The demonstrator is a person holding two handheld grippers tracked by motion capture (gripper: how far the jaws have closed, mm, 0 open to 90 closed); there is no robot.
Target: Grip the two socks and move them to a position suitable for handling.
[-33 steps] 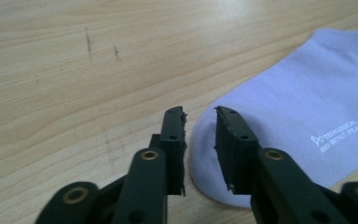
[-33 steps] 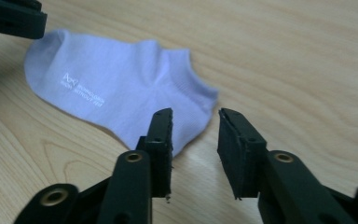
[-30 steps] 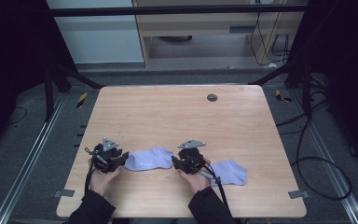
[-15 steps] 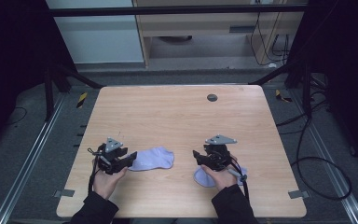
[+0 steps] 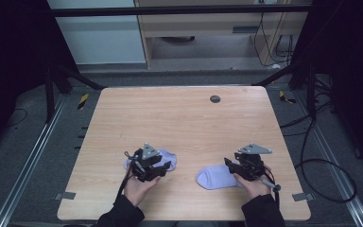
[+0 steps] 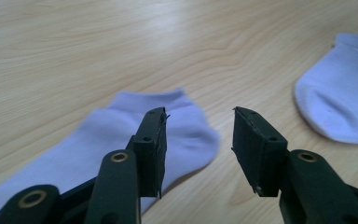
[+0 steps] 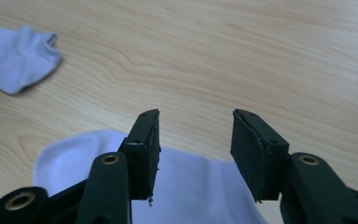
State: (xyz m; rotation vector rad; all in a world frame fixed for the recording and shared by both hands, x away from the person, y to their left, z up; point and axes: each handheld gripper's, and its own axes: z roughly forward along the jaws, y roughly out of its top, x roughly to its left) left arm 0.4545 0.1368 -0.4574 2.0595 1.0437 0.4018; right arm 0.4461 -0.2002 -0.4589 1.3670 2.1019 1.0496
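In the lower half of the high view, two pale lilac socks lie flat on the wooden table [image 5: 179, 118], well apart from each other. The left sock [image 5: 168, 155] sits lower left of centre, partly under the left gripper [image 5: 157, 170]; the right sock [image 5: 215, 177] lies lower right, just beside the right gripper [image 5: 240, 166]. In the left gripper view the jaws stand apart above the left sock [image 6: 121, 135] with only bare space between them, after closing very slightly from a wider gape. In the right gripper view the jaws are likewise parted over the right sock [image 7: 186, 186], having just narrowed somewhat, gripping nothing. Judging by this, the work on the pair is at a loose stage: both socks rest free and separate, neither is held, and any pairing, folding or stacking seems not yet done
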